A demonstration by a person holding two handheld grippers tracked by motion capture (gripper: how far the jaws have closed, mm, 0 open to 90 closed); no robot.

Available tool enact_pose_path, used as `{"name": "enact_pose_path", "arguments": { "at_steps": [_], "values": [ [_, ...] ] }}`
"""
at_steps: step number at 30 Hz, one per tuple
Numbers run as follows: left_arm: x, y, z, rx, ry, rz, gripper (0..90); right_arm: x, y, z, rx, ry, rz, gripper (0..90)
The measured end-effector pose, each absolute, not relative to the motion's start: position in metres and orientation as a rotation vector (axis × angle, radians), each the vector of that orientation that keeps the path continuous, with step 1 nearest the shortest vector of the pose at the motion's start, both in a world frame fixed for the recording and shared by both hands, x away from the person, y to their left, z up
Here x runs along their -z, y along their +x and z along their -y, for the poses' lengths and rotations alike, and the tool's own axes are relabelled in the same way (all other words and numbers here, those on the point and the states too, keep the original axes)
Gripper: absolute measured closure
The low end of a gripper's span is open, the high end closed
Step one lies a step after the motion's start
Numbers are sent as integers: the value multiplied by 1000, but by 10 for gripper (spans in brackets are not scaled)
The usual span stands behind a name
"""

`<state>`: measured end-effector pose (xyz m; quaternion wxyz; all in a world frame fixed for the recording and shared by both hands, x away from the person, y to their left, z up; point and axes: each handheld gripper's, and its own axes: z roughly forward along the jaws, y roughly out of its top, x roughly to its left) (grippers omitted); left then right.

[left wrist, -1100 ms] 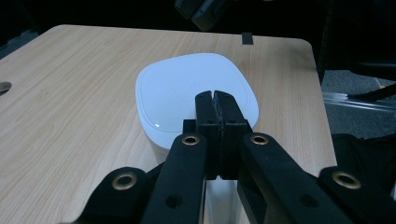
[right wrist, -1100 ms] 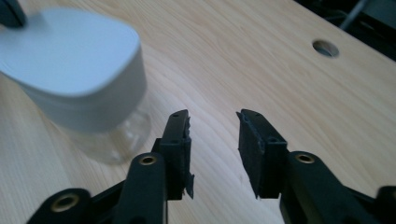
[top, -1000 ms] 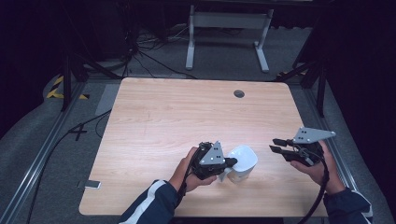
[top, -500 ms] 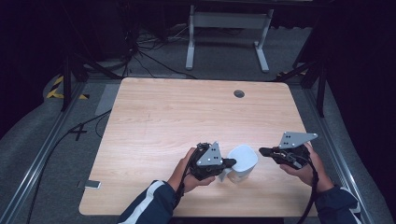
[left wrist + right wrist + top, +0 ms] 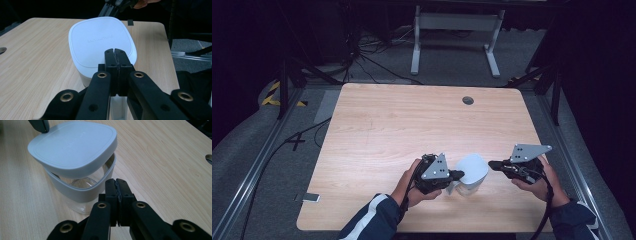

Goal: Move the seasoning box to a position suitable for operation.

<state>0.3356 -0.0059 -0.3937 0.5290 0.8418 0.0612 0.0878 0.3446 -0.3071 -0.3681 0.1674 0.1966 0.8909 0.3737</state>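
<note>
Near the front edge of the table [image 5: 377,125], a clear jar [image 5: 85,195] with a white collar is sitting between the two grippers. Its white lid [image 5: 72,147] is sitting tilted, the right side lifted so a gap is showing over the rim. The left gripper [image 5: 456,175] is reaching in from the left, jaws pressed together, tips lying at the lid's near edge; I cannot tell if they are pinching anything. The right gripper [image 5: 493,164] is hovering just beside the jar, jaws pressed together and empty. A dark round hole [image 5: 468,100] is sitting near the table's far edge.
</note>
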Motion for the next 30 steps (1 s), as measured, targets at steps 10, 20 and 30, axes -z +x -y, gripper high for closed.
{"name": "enact_pose_path", "arguments": {
  "at_steps": [10,20,30],
  "values": [
    [398,336,8,-241,2072,-139,900,364,340,303,-1072,522,-2541,893],
    [403,336,10,-217,2068,-153,899,352,328,294,-1136,450,-2499,893],
    [398,336,-3,-243,2087,-151,897,342,320,279,-1176,377,-2479,894]
  ]
}}
